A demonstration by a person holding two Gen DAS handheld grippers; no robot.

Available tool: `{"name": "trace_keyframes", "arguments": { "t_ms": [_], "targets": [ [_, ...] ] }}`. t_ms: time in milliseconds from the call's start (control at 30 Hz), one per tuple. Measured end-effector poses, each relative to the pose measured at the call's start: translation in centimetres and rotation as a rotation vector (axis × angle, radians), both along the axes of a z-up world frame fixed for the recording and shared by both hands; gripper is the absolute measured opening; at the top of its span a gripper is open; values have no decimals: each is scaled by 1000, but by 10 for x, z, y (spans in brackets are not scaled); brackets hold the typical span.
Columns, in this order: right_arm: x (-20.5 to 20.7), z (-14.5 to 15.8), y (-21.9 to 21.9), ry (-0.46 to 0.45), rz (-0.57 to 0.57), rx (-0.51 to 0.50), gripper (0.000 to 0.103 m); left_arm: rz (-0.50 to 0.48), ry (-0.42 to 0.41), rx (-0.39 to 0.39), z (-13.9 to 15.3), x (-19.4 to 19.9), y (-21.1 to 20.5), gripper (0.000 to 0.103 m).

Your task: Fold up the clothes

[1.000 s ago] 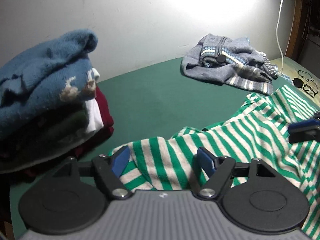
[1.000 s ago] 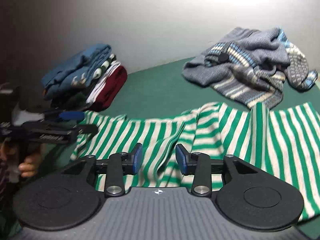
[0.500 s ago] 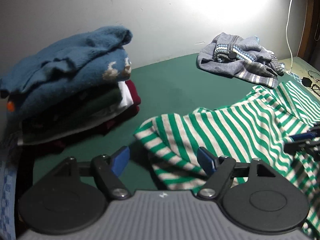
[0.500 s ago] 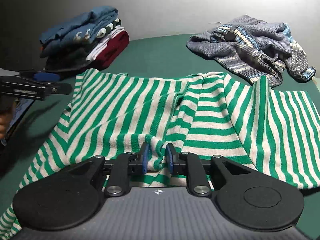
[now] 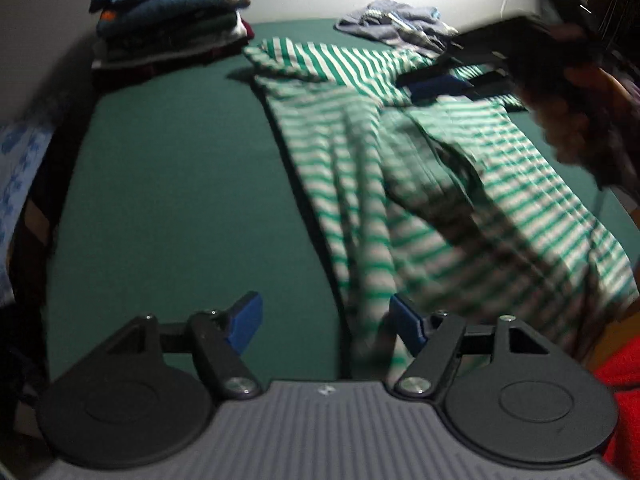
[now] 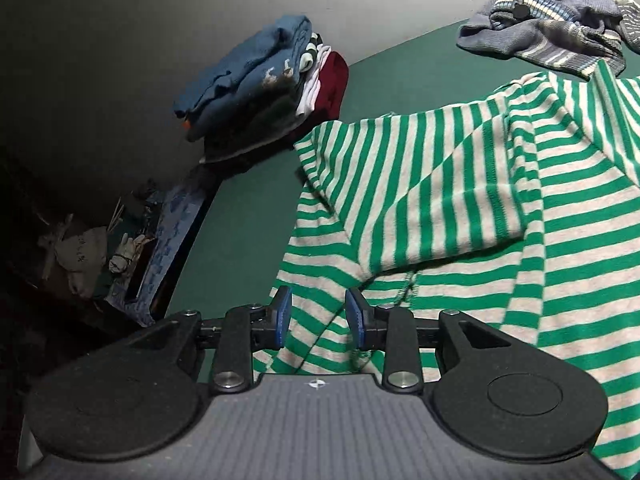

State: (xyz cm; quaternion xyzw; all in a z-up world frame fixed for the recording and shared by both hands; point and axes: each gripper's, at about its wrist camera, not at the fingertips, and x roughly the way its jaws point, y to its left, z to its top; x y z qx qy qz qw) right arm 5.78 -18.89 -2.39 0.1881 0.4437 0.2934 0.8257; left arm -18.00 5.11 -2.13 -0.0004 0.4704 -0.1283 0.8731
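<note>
Green-and-white striped shirt (image 6: 460, 200) lies spread on the green bench (image 5: 180, 184), running from near the far edge toward the near edge. Cloth is rumpled w/ long creases down its length; one sleeve is folded across the body in the right wrist view. Left wrist view is motion-blurred, so fine detail of the shirt (image 5: 420, 184) there is hard to read.

Left hand-held gripper (image 5: 326, 322): blue pads spread wide. The shirt's near hem sits just inside the right pad; left pad is over bare green surface. Can't tell whether either pad touches cloth.

Right hand-held gripper (image 6: 320, 316): pads partly apart, gap clearly visible, striped fabric lying between and under them. Nothing looks pinched. From the left wrist view the same right hand-held gripper (image 5: 440, 86) shows blurred above the shirt's far portion, w/ the person's hand (image 5: 576, 120) behind it.

Stack of folded clothes (image 6: 264, 92) sits at the far left corner of the bench, blue sweater on top, dark red and white layers below; close to the shirt's far-left corner but apart from it. Grey striped sweater (image 6: 548, 16) lies crumpled at the far edge, its lower edge just beside the shirt's far end.

Past the left edge of the bench: blue-patterned cloth (image 6: 172, 236) and dim clutter, too dark to ID.
</note>
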Motion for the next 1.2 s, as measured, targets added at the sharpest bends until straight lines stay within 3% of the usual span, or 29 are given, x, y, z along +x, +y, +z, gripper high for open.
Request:
{"name": "trace_keyframes", "arguments": {
  "t_ms": [233,400,533,600,767,1100,1200],
  "targets": [
    [6,-21,22,40,-96,-99,33,43,74,-66,-21,-51,-17,73],
    [15,-31,22,47,-111,-37,33,85,51,-50,-25,-67,-36,66],
    [17,-34,24,36,-94,-45,20,169,52,-43,-22,-68,-42,44],
    [19,-34,23,27,-79,-53,13,209,43,-33,-19,-70,-44,25],
    [25,-31,19,23,-31,-24,9,279,12,16,-8,-76,-56,12],
    [29,-12,11,-53,42,-1,8,300,-47,99,23,-89,-101,11],
    [28,-8,8,-77,66,-11,8,298,-45,80,26,-88,-110,11]
  ]
}}
